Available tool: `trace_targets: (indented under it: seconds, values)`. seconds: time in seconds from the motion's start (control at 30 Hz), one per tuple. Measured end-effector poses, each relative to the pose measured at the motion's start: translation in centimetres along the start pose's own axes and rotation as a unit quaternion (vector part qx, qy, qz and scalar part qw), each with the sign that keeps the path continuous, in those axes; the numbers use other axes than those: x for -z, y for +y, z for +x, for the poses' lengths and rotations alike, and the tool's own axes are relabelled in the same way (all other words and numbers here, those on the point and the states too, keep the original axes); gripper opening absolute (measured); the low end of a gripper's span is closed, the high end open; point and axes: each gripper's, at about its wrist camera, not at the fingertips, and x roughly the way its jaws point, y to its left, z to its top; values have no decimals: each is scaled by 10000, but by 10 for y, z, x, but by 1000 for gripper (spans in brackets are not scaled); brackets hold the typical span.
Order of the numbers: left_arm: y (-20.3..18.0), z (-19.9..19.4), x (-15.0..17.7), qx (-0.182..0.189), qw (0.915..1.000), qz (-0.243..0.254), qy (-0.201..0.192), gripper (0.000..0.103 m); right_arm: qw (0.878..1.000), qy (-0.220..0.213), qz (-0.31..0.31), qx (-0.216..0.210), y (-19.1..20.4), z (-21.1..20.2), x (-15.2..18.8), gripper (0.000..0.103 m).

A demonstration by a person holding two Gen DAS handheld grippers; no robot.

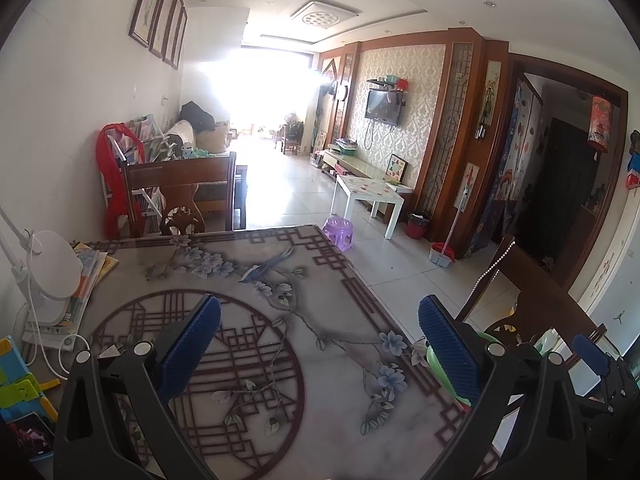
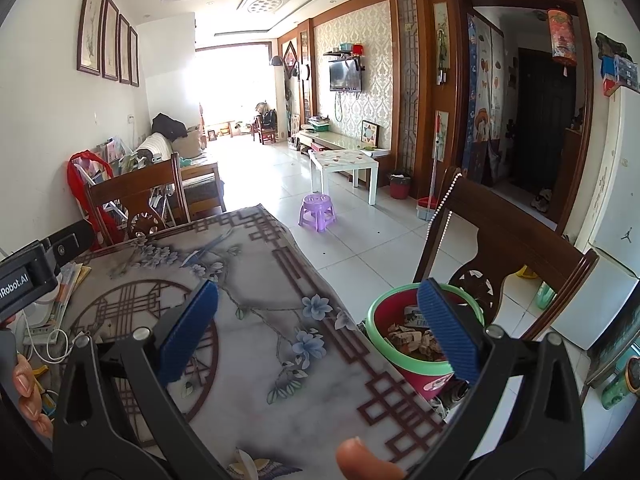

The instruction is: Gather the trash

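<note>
A red trash bin with a green rim [image 2: 400, 364] stands just off the table's right edge, in front of a wooden chair [image 2: 516, 240], and holds paper scraps [image 2: 408, 338]. My right gripper [image 2: 318, 332] hovers open above the patterned table [image 2: 280, 360]; its right pad overlaps the bin's rim in view. My left gripper [image 1: 320, 344] is open too, empty, over the table's round motif. In the left wrist view only a sliver of the bin's green rim [image 1: 436, 364] shows. A small scrap [image 1: 113, 350] lies near the left pad.
A white lamp [image 1: 52, 276], stacked books [image 1: 90, 272], cables and colourful toys [image 1: 16, 384] crowd the table's left side. A second chair [image 1: 180, 188] stands at the far end. On the tiled floor are a purple stool [image 2: 316, 210], a white side table [image 2: 344, 160] and a red floor bin [image 2: 400, 184].
</note>
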Motion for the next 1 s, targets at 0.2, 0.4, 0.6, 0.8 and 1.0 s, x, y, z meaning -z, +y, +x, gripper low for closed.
trace_targets:
  seconds: [0.2,0.4,0.6,0.8,1.0]
  values:
    - [1,1,2,-6,10000,13,27,95,10000,30,11,4,2,1,1,98]
    - [2,7,3,-11,10000,10,88,95,10000,57,5,0,3,3,2,98]
    - [7,15,5,-13,9998,-44,197,95,9999,154,-27,-13,5,12,6,98]
    - [21,34,12,-135,9988,-221,419,95,9994,330,-115,-63,11,28,8,98]
    - [83,79,56,-907,9887,-604,1029,95,9951,824,-356,-407,35,75,26,98]
